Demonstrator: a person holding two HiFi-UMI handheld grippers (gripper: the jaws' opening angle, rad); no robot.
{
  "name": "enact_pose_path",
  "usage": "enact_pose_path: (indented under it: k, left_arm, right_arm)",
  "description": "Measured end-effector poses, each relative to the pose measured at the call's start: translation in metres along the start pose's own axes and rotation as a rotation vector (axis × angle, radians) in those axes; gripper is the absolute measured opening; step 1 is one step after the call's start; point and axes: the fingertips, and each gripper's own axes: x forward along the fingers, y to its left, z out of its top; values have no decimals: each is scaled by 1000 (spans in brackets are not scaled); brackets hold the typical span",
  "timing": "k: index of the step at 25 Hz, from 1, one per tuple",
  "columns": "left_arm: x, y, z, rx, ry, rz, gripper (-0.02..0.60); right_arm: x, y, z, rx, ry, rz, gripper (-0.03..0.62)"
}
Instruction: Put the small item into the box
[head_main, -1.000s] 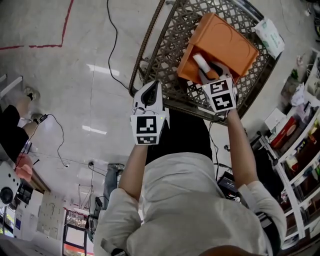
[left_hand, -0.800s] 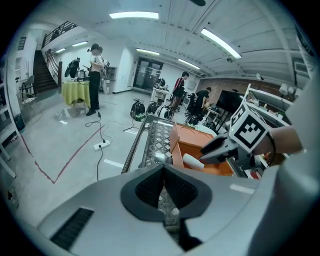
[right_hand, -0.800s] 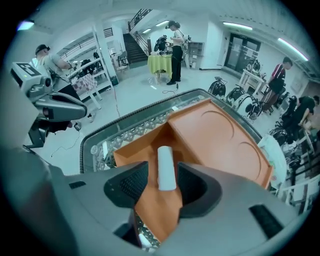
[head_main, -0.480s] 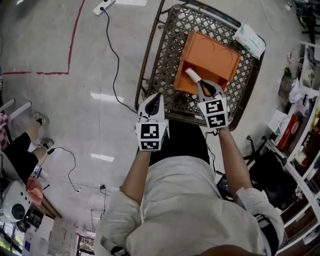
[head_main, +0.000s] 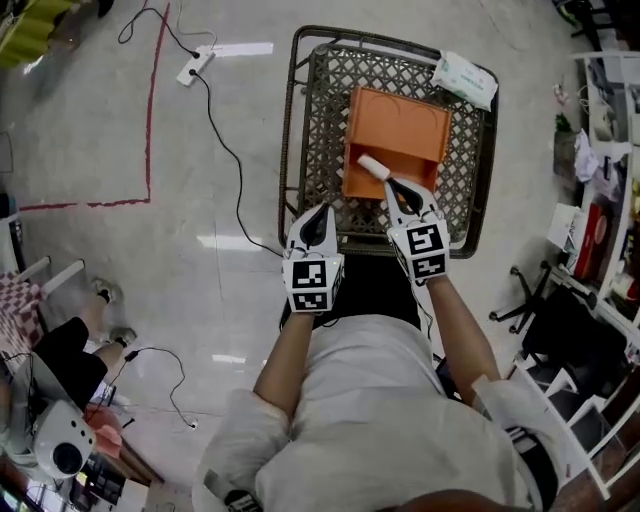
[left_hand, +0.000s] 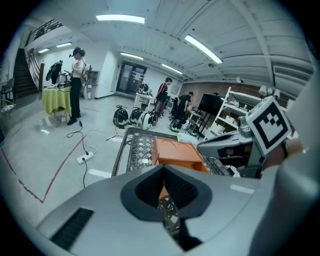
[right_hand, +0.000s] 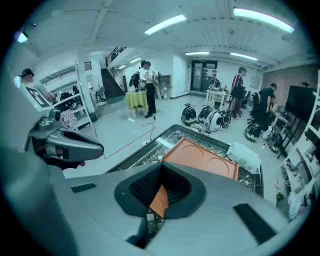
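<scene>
The small item (head_main: 372, 167), a white stubby cylinder, lies inside the orange box (head_main: 405, 125) near its front left corner. The box (right_hand: 200, 160) stands on a dark lattice table (head_main: 310, 130). My right gripper (head_main: 394, 186) hangs just in front of the item, above the box's near edge. Its jaws have just been closing and are shut with nothing between them; the right gripper view shows only orange past its tips (right_hand: 161, 172). My left gripper (head_main: 319, 212) is shut and empty over the table's near rim, left of the box (left_hand: 175, 152).
A white packet (head_main: 465, 78) lies on the table's far right corner. A power strip with its cable (head_main: 200, 62) and a red tape line (head_main: 150, 130) are on the floor to the left. Shelves (head_main: 605, 150) and a chair base (head_main: 530, 300) stand at the right. People stand far off.
The right jaws, open around the white item a second ago, have shut and drawn back from it. The item stays in the box. Both grippers have risen.
</scene>
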Motion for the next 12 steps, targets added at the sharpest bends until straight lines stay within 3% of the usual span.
enact_pose_path:
  k: [12]
  left_arm:
    - [-1, -27, 44, 96, -42, -56, 9]
  right_arm:
    - [-62, -13, 22, 168, -238, -130, 3]
